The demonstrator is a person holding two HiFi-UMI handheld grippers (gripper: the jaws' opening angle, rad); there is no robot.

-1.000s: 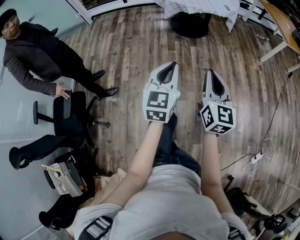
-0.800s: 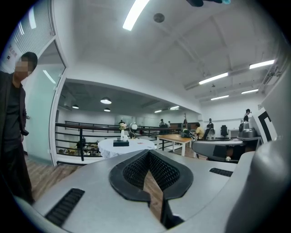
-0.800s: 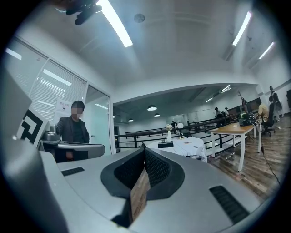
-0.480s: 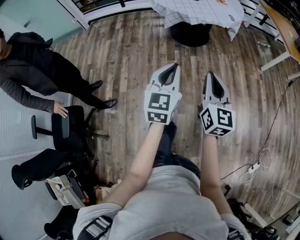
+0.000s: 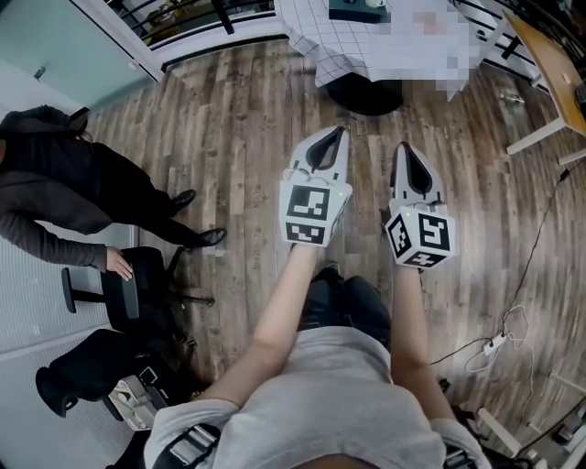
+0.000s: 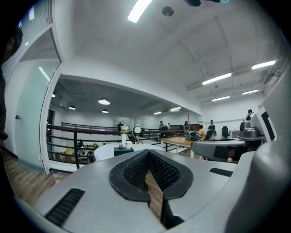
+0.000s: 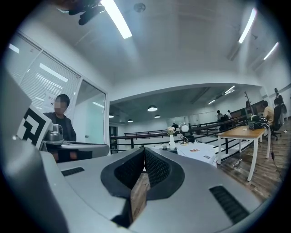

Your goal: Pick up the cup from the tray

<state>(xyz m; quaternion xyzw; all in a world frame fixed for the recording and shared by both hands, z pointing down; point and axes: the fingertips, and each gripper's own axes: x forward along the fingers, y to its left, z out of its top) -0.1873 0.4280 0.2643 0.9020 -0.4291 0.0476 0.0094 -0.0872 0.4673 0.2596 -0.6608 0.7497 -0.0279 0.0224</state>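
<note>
A round table with a white checked cloth [image 5: 366,41] stands ahead at the top of the head view. On it sits a dark tray [image 5: 352,9] with a white cup [image 5: 374,4] at the frame's edge. In the left gripper view the tray [image 6: 123,151] is far off, with a small white cup [image 6: 128,144] and a vase [image 6: 123,136] on it. My left gripper [image 5: 341,131] and right gripper [image 5: 400,147] are held side by side over the wooden floor, well short of the table. Both are shut and empty, as also shown by the left gripper [image 6: 148,152] and right gripper [image 7: 144,149] in their own views.
A person in dark clothes [image 5: 55,192] stands at the left beside a black office chair [image 5: 128,284]. A wooden desk [image 5: 549,46] is at the right, a cable with a power strip [image 5: 499,341] lies on the floor, and a black railing [image 5: 211,18] runs behind the table.
The view has advanced toward the table, which shows more of its top with the tray. The bystander has slid toward the left edge. Both grippers stay shut and level.
</note>
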